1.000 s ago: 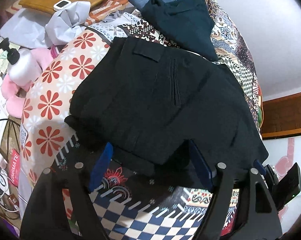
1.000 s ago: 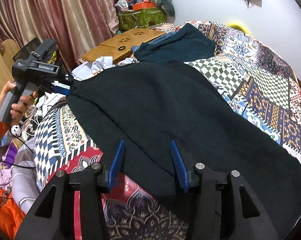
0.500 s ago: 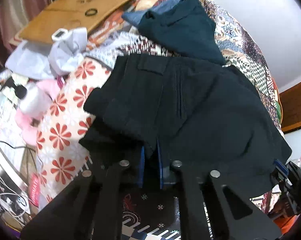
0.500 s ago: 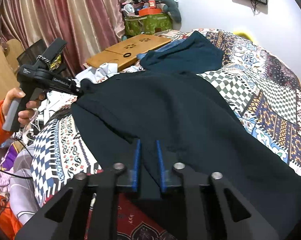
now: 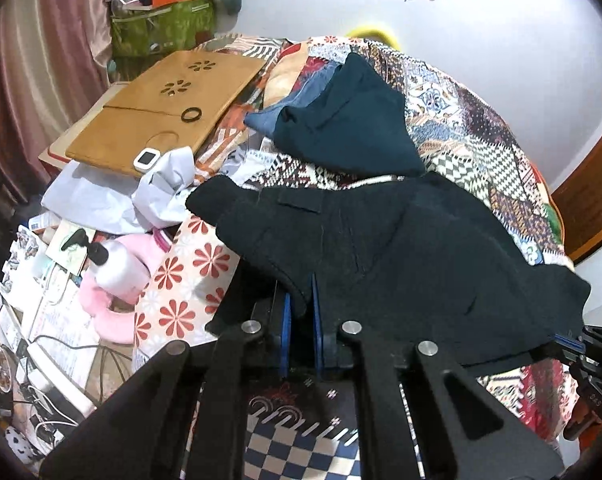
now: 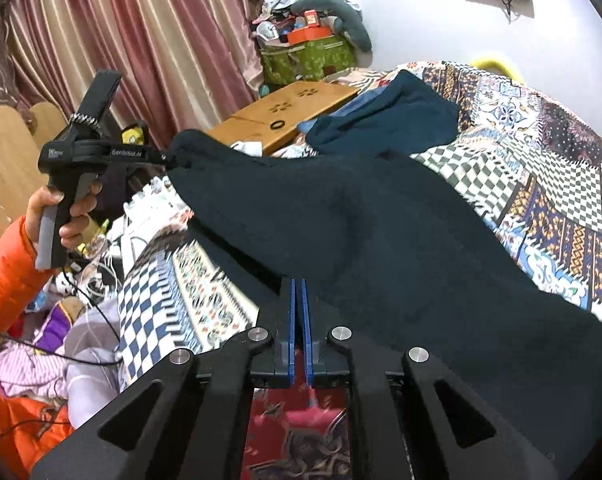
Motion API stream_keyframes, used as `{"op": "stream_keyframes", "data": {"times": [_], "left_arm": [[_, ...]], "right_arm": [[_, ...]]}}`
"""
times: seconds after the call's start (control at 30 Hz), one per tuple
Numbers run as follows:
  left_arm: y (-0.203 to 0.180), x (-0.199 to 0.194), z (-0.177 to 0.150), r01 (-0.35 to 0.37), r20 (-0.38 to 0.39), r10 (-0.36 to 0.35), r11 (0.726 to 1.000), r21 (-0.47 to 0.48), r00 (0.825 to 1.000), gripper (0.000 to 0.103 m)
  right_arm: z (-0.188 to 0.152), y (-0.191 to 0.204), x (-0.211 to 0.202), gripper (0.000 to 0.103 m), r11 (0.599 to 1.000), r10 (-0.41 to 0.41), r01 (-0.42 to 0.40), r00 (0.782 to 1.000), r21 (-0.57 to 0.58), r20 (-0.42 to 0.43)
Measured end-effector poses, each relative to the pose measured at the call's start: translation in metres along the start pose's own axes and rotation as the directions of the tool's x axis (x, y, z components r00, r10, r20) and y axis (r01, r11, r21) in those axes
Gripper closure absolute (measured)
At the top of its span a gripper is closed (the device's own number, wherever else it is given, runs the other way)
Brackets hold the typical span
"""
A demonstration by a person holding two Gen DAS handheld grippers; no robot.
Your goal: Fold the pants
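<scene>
- Across a bed with a patchwork quilt point(image 6: 541, 160) of checks, florals and geometric prints lie the black pants point(image 5: 401, 248), spread wide, with one edge raised off the quilt at the near side.
- Beyond the pants sits a dark teal garment point(image 5: 353, 128), partly over a blue piece of cloth, and past it a wooden lap desk point(image 5: 161, 108) with flower-shaped cutouts and a black ring resting on it.
- Pink-and-cream striped curtains point(image 6: 141, 40) hang on the far left; a green bag point(image 6: 309, 60) stuffed with odds and ends stands against the white wall, and a dark screen is mounted high on that wall.
- Left gripper point(image 5: 299, 312): blue fingers pressed close together on a fold of the pants' edge, pinching the cloth.
- Right gripper point(image 6: 299, 300): blue fingers nearly touching, with the pants' edge clamped between them.
- Seen from the right wrist view, a hand point(image 6: 57, 216) in an orange sleeve holds the left gripper's handle, its tip buried in a bunched corner of the pants.
- Beside the bed lies a clutter of cables, papers, a white pump bottle point(image 5: 117, 268) and a pink item; much of it is too jumbled to identify.
- Quilt near the right gripper is motion-blurred.
</scene>
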State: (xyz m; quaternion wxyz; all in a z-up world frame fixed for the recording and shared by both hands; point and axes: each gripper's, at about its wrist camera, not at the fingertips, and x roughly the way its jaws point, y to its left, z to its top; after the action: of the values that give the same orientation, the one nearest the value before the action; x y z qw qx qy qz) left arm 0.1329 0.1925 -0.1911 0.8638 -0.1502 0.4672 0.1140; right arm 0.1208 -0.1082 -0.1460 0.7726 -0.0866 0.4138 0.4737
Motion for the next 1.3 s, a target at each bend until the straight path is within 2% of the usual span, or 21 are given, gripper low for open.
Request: {"op": "stream_keyframes", "data": {"times": [0.13, 0.23, 0.33, 0.43, 0.5, 0.6, 0.67, 0.8, 0.83, 0.97, 1.0, 1.03, 1.1, 1.3], "left_arm": [[0.011, 0.024, -0.016, 0.006, -0.071, -0.009, 0.999, -0.041, 0.997, 0.094], [0.015, 0.046, -0.03, 0.013, -0.134, -0.02, 0.999, -0.05, 0.991, 0.093], [0.011, 0.056, -0.038, 0.004, -0.151, -0.008, 1.0, -0.03, 0.989, 0.091], [0.008, 0.052, -0.039, -0.012, -0.141, 0.009, 1.0, -0.019, 0.99, 0.088], [0.01, 0.049, -0.039, -0.01, -0.147, 0.005, 1.0, -0.027, 0.989, 0.084], [0.017, 0.042, -0.037, -0.003, -0.149, -0.005, 0.999, -0.049, 0.989, 0.078], [0.018, 0.036, -0.036, -0.017, -0.139, 0.01, 0.999, -0.047, 0.99, 0.073], [0.011, 0.02, -0.03, -0.095, -0.092, 0.097, 0.995, 0.017, 0.991, 0.057], [0.009, 0.016, -0.028, -0.105, -0.076, 0.108, 0.994, 0.033, 0.991, 0.051], [-0.003, 0.001, -0.017, -0.122, -0.018, 0.124, 0.989, 0.081, 0.992, 0.038], [-0.008, -0.001, -0.014, -0.121, -0.006, 0.122, 0.989, 0.09, 0.993, 0.033], [-0.014, -0.002, -0.01, -0.115, 0.006, 0.115, 0.988, 0.102, 0.993, 0.028], [-0.028, -0.001, -0.004, -0.09, 0.022, 0.088, 0.987, 0.132, 0.996, 0.024], [-0.076, 0.022, 0.003, -0.024, -0.009, 0.026, 0.975, 0.219, 1.0, 0.024]], "right_arm": [[-0.01, -0.001, 0.012, 0.1, 0.999, -0.015, 0.016, 1.0, 0.03, -0.024], [-0.01, 0.004, 0.007, 0.095, 1.0, -0.021, 0.021, 1.0, 0.021, -0.011], [-0.008, 0.001, -0.003, 0.094, 0.999, -0.003, 0.003, 1.0, 0.038, -0.002], [-0.008, -0.011, -0.017, 0.081, 0.996, -0.054, 0.051, 0.998, 0.068, 0.041], [-0.01, -0.028, -0.026, 0.067, 0.989, -0.093, 0.084, 0.993, 0.123, 0.069], [-0.018, -0.055, -0.031, 0.063, 0.967, -0.174, 0.159, 0.983, 0.201, 0.06], [-0.028, -0.075, -0.03, 0.063, 0.946, -0.207, 0.195, 0.978, 0.259, 0.021], [-0.056, -0.108, -0.034, 0.063, 0.897, -0.227, 0.231, 0.972, 0.376, -0.055], [-0.064, -0.112, -0.041, 0.063, 0.886, -0.237, 0.24, 0.97, 0.397, -0.057], [-0.093, -0.129, -0.077, 0.061, 0.819, -0.291, 0.28, 0.955, 0.501, -0.058], [-0.102, -0.135, -0.09, 0.061, 0.802, -0.293, 0.268, 0.955, 0.534, -0.04], [-0.106, -0.136, -0.1, 0.058, 0.782, -0.312, 0.282, 0.949, 0.555, -0.042], [-0.12, -0.14, -0.122, 0.052, 0.726, -0.402, 0.358, 0.914, 0.588, -0.06], [-0.155, -0.159, -0.17, 0.051, 0.6, -0.497, 0.405, 0.864, 0.69, -0.075]]}}
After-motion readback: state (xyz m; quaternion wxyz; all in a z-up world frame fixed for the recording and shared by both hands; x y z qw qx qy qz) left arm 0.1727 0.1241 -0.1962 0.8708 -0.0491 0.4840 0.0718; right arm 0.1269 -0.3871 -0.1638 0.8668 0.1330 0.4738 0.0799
